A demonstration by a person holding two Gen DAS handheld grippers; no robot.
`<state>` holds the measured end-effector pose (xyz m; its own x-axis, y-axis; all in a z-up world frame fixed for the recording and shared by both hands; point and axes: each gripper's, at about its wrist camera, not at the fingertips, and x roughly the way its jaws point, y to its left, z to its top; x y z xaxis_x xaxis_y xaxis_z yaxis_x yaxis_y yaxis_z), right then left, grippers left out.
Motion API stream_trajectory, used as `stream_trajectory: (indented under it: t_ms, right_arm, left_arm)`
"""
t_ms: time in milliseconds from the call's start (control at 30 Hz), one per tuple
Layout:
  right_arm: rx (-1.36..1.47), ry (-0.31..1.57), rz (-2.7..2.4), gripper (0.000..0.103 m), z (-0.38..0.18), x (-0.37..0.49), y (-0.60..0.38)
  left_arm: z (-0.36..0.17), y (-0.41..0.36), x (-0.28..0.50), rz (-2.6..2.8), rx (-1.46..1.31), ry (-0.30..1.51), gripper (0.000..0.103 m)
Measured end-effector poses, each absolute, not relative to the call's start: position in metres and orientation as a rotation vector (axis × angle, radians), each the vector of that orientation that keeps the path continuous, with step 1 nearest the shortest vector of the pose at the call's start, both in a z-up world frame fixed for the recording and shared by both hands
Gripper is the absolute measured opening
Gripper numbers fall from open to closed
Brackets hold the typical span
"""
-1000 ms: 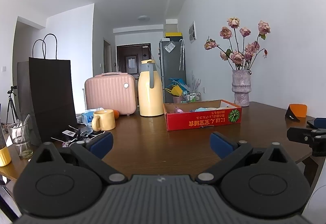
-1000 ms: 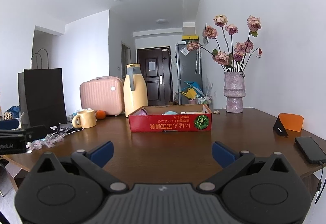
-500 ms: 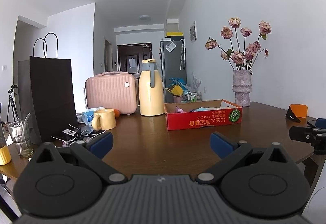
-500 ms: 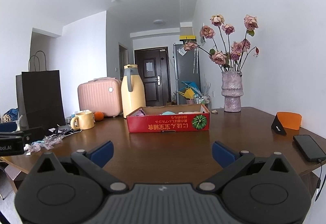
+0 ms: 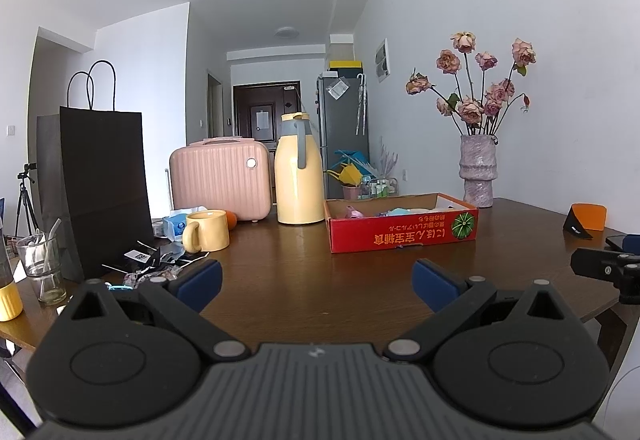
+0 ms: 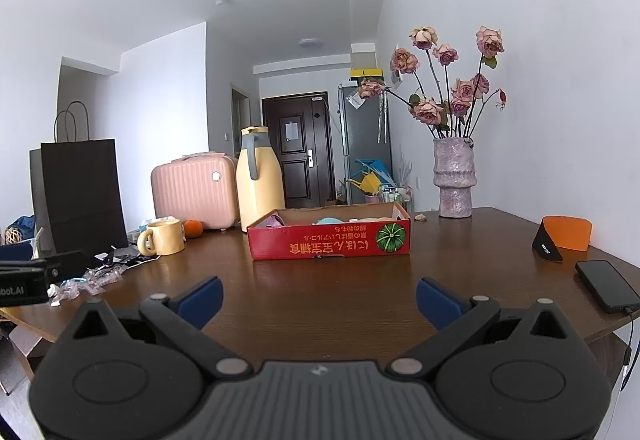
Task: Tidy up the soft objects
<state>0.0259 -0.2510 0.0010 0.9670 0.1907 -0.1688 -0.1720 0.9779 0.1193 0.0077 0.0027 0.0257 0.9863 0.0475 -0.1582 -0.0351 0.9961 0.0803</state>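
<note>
Right wrist: rectangular red cardboard box (image 6: 329,243), glossy wooden table (image 6: 320,292)

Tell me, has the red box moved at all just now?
No. The red box keeps the same gap to the vase; only the view shifted slightly.

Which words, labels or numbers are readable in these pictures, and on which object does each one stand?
"bot.AI": on the left tool's black body, cut off by the picture's edge.
Yellow characters, upside down: on the red box; not readable for me.
Small white mark: on the orange and black stand; too small.
Code tag beside the black bag: blurred.
</note>
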Motion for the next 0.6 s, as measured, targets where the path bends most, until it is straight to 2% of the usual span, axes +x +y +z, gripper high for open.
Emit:
stream_trajectory:
  t_ms: [600]
  right_arm:
    - [0.087, 0.185, 0.172, 0.103, 0.0009, 0.0254, -0.2483]
  left_arm:
    - [0.0233, 0.0025, 0.0074, 0.027, 0.072, 0.163, 0.103]
